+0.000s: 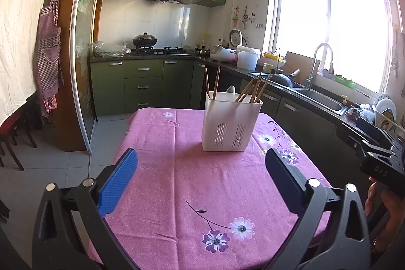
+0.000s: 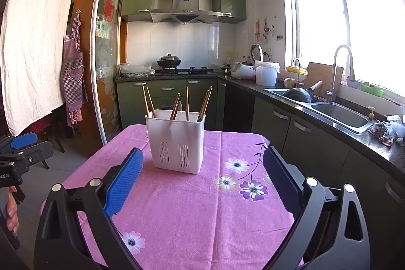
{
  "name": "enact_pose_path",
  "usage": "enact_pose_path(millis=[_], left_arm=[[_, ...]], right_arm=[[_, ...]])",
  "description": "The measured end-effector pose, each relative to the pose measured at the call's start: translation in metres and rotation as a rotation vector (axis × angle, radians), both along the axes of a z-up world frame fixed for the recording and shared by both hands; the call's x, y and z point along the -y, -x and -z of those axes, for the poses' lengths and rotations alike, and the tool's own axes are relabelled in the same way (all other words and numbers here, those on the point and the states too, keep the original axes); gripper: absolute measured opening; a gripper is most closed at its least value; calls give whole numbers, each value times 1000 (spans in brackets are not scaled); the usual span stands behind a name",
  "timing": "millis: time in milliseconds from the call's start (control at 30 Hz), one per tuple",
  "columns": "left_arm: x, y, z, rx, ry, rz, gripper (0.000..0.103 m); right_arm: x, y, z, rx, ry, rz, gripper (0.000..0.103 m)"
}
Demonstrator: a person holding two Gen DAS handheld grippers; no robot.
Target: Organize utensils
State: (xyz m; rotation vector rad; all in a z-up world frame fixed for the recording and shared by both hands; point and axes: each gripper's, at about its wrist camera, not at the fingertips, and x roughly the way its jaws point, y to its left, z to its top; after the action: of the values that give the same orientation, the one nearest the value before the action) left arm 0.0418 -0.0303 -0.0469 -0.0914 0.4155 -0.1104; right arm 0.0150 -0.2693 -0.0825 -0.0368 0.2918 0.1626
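The white utensil holder stands upright toward the far edge of the surface, which is covered by a pink floral cloth, with wooden chopsticks leaning inside it. The left hand-held gripper and the right hand-held gripper both hover over the near edge, jaws spread wide and gripping nothing.

White plastic utensil holder stood upright on the pink-clothed worktop, slotted vents low on its front. Wooden chopsticks leaned inside, tips up, spread across compartments.
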Motion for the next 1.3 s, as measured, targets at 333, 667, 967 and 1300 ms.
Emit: enact_pose_path(millis=[333, 667, 967, 1300], left_arm=[[-9, 22, -3, -3, 3, -13, 96], [-4, 29, -6, 11, -31, -10, 96], [-6, 27, -4, 4, -26, -16, 96], [-5, 29, -4, 5, -33, -15, 96]], right_arm=[[4, 49, -10, 27, -1, -1, 98], [3, 43, -23, 30, -6, -16, 98], [2, 37, -25, 25, -12, -26, 98], [2, 35, -24, 21, -15, -36, 98]])
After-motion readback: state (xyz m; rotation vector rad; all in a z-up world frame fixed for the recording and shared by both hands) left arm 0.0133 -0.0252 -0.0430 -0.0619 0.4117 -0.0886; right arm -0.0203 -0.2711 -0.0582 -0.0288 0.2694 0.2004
